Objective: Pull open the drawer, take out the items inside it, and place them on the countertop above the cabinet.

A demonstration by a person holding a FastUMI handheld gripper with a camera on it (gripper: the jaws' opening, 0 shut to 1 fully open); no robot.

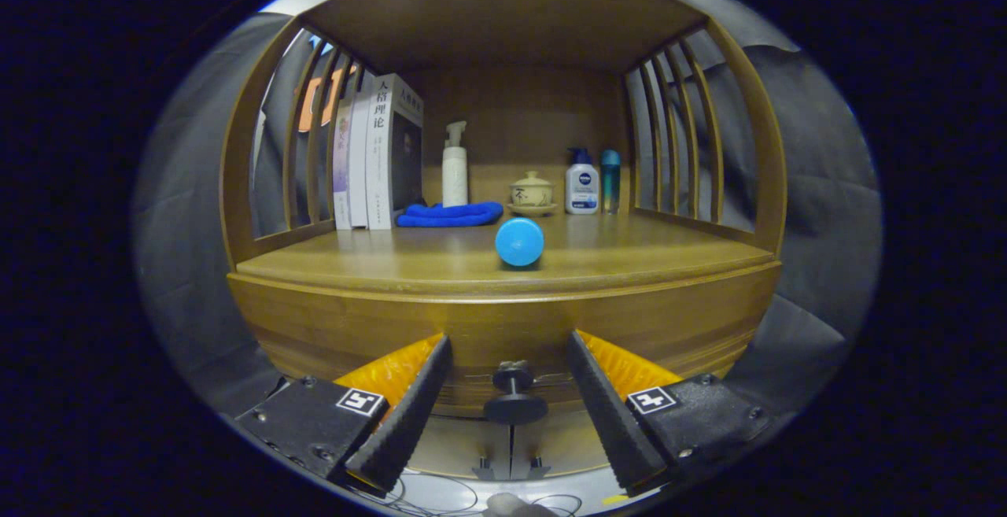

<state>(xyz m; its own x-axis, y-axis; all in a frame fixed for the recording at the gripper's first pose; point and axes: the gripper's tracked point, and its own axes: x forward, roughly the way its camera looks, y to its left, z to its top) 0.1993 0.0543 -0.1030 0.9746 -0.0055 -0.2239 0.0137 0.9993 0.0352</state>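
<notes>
A wooden cabinet point(503, 320) fronts the gripper point(510, 379), whose fingers stand wide apart, gripping nothing, one on each side of the dark drawer knob point(514, 395). The drawer point(503, 344) looks shut, its front flush with the cabinet face, and its contents are hidden. On the countertop point(629, 253) above, a blue ball point(519, 241) sits near the front edge; whether it came from the drawer cannot be told, so the scene fits both a drawer yet to be emptied and one closed again.

Risks, by judgement: the knob is small and round, and fingers closing off-centre could slip from it or pinch only its rim, losing the pull. A crooked pull could jam the drawer. The ball, close to the edge and free to roll, could be shaken off by a jolt to the cabinet.

Counted, largest first: one cabinet; one drawer; three books point(378, 151) standing at the left rail; one blue cloth point(450, 215); three bottles – a tall white pump point(455, 167), a squat white pump point(582, 182), a slim teal one point(610, 179); one lidded cup point(532, 190) on a saucer; one ball; one knob.
</notes>
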